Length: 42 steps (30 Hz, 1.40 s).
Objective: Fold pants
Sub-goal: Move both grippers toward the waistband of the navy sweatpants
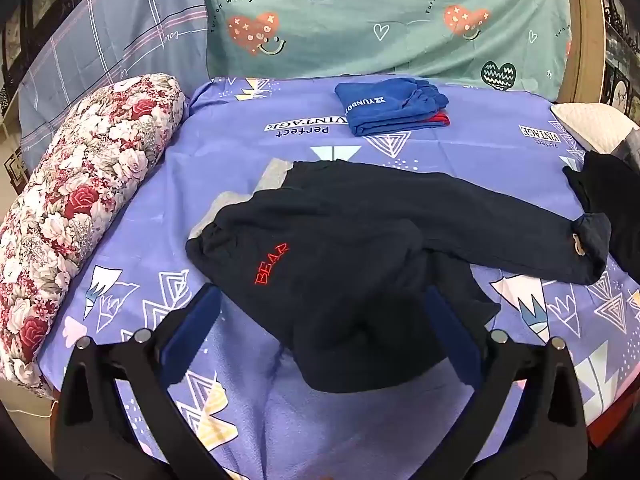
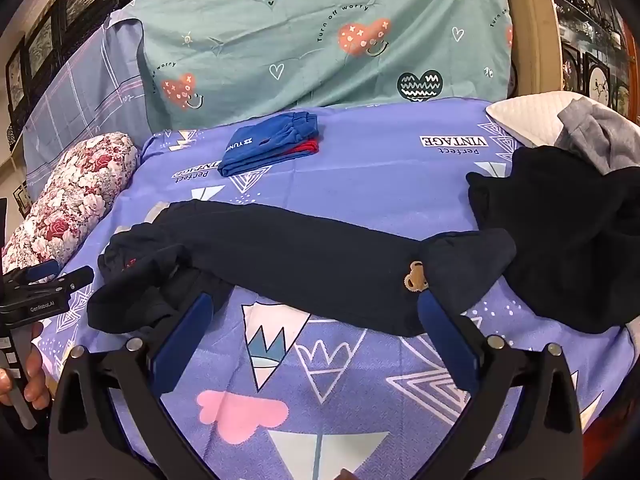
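Dark navy pants [image 1: 360, 224] with red "BEAR" lettering lie across the purple printed sheet [image 1: 240, 420]. One leg runs to the right; the other is bunched near the waist. They also show in the right wrist view [image 2: 304, 264], with a small bear tag by the cuff. My left gripper [image 1: 320, 304] is open, its blue pads either side of the bunched waist end, holding nothing. My right gripper [image 2: 316, 312] is open and empty, just short of the stretched leg. The left gripper also shows at the left edge of the right wrist view [image 2: 52, 276].
Folded blue and red clothes [image 1: 392, 106] lie at the back of the sheet. A floral bolster [image 1: 80, 208] lies along the left side. A pile of dark and grey clothes [image 2: 572, 216] sits at the right by a white pillow [image 2: 528, 116]. Teal fabric [image 1: 380, 20] hangs behind.
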Motion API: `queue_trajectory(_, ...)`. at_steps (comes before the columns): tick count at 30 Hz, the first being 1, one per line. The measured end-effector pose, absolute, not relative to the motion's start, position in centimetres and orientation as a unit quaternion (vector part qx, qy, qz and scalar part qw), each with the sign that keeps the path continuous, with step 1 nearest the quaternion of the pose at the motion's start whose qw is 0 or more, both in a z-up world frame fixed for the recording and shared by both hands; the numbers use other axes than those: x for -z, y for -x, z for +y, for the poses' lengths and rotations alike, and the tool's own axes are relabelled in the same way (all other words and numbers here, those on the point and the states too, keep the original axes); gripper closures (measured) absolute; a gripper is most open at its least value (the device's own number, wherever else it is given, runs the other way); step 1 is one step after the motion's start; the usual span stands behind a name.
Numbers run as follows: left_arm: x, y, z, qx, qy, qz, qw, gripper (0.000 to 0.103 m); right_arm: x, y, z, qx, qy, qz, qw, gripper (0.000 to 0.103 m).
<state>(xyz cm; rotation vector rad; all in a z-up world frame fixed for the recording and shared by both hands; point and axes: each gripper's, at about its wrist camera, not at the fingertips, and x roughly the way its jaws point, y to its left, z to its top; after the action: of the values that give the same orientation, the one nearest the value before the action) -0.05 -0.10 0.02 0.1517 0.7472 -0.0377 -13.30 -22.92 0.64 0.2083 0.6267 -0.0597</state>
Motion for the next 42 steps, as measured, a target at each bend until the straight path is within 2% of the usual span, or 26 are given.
queue_trajectory(42,-0.7,0.4,1.4,0.006,-0.055,0.354,0.934,0.002,-0.5,13.3,-22.3,0.029,-0.088,0.321,0.942,0.001)
